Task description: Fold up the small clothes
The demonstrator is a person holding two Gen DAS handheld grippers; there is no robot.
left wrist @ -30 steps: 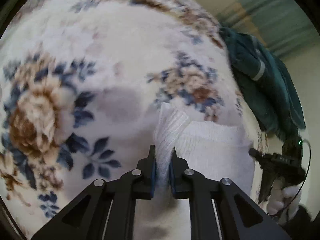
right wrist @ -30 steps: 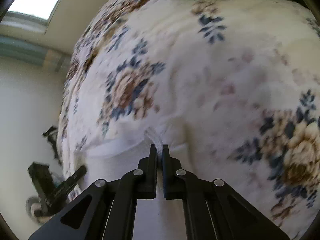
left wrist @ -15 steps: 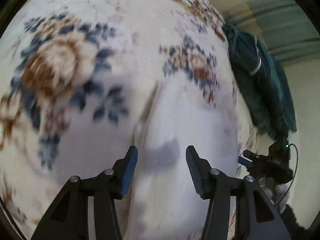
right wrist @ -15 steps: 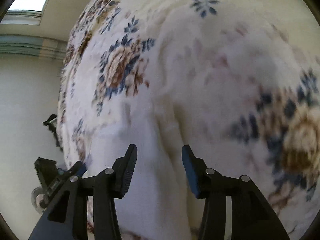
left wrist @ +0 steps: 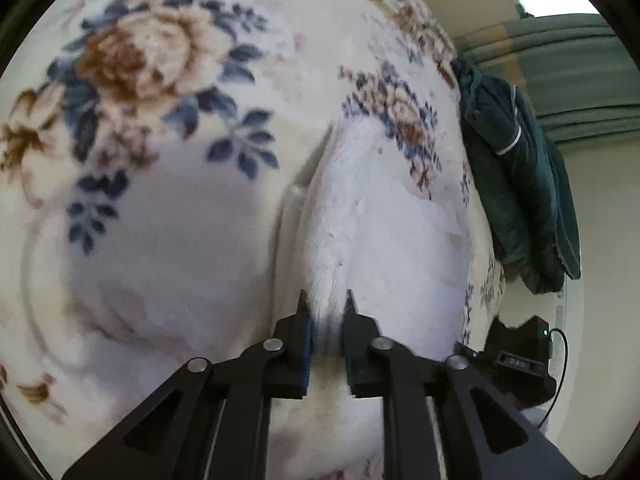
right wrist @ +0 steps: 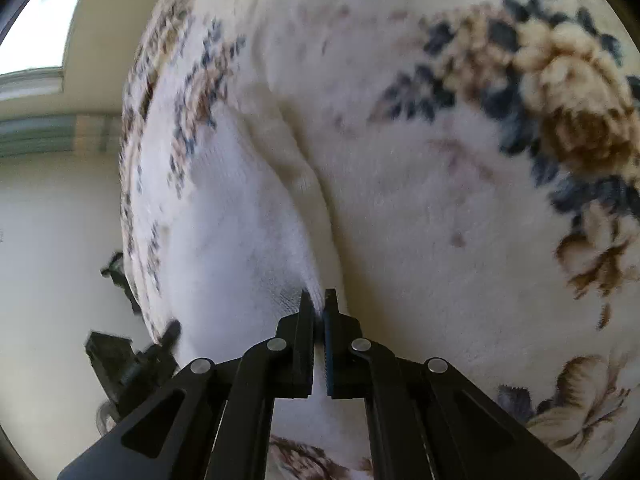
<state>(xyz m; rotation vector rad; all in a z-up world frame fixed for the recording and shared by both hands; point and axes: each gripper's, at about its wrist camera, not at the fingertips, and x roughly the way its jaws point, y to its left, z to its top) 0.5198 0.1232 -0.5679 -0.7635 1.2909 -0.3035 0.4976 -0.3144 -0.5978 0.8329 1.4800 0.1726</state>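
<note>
A small white knitted garment [left wrist: 384, 232] lies on a cream floral blanket [left wrist: 168, 200]. In the left wrist view my left gripper [left wrist: 325, 304] is shut on a pinched fold at the garment's near edge. In the right wrist view the same white garment [right wrist: 240, 232] runs away from me, and my right gripper [right wrist: 319, 300] is shut on its near edge, with a thin ridge of cloth between the pads. The other gripper shows as a black shape at the lower right of the left view [left wrist: 516, 356] and the lower left of the right view [right wrist: 128, 356].
A dark teal garment [left wrist: 520, 184] hangs over the blanket's right edge in the left wrist view. Green curtains [left wrist: 560, 64] and a pale wall lie beyond. The blanket's edge [right wrist: 132, 184] drops off at the left of the right wrist view.
Both grippers let go of the garment's far part, opened wide, moved back along it, and have now closed again on its near edge.
</note>
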